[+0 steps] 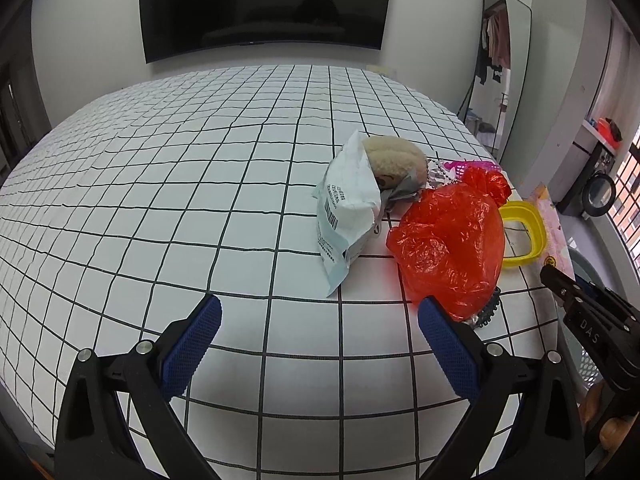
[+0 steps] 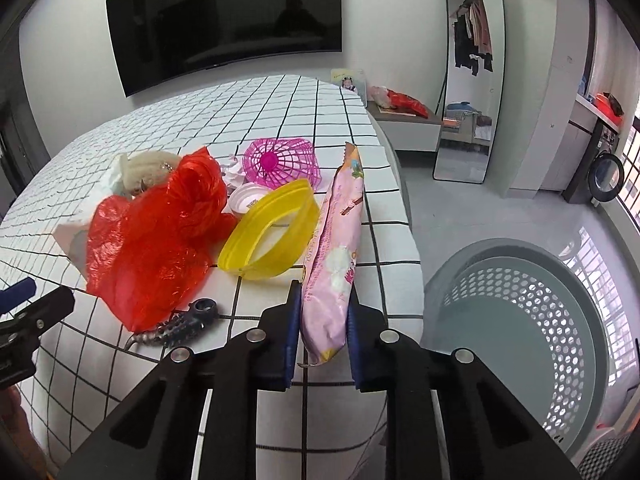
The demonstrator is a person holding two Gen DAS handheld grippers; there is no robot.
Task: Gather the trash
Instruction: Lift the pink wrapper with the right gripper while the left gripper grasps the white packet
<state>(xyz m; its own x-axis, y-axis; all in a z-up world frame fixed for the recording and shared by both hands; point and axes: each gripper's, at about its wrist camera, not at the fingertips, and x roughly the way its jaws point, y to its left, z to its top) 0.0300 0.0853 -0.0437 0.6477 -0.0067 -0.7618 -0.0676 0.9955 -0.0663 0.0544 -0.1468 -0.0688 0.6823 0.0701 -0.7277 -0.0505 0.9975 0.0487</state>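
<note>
Grid-checked white bedding fills the lower and middle of both views. Low centre in the right wrist view, the right gripper is clenched on the near end of a pink snack wrapper lying along the bed's edge. The left gripper stands released above bare sheet. Just beyond lie a red plastic bag, a yellow ring, a pink mesh cup and a white mailer. At lower right a grey perforated basket sits on the floor. Farther back, 1 dark TV and 1 mirror stand against the wall.
</note>
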